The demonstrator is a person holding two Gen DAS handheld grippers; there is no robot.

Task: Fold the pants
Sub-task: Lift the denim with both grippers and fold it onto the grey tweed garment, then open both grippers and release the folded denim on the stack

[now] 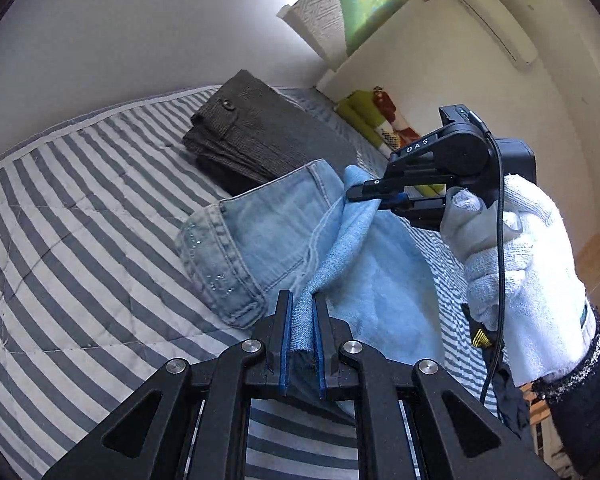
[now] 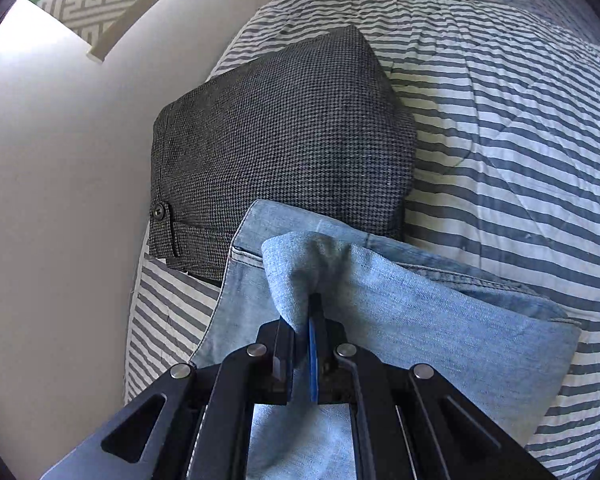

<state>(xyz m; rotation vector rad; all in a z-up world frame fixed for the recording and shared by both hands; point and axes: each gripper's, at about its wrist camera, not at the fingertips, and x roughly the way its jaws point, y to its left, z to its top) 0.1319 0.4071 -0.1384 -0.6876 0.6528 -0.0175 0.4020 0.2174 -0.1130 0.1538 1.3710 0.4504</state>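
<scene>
Both grippers are clenched on the jeans. The left gripper pinches a fold of denim between its blue pads, and the right gripper, held in a gloved hand, nips another bunch of the same edge further right. From the right wrist the denim bunches up around that gripper's closed jaws.

The jeans lie on the striped quilt, partly folded, with the lifted edge held above the flat lower layer. Just beyond them sits an already folded grey pair, and the jeans' far edge touches or slightly overlaps it.

Risks, as I judge them: each hold is on a small bunch, not a flat hem, so denim could slip out of one gripper and the fold would land skewed. If the hands travel unevenly, the top layer may twist or crease. Carried too far, it could drape onto the grey pair or drag it out of shape.

Their long axis appears to run left to right across the left-wrist view, with the stitched, sparkly band at the left end — likely the waist.
</scene>
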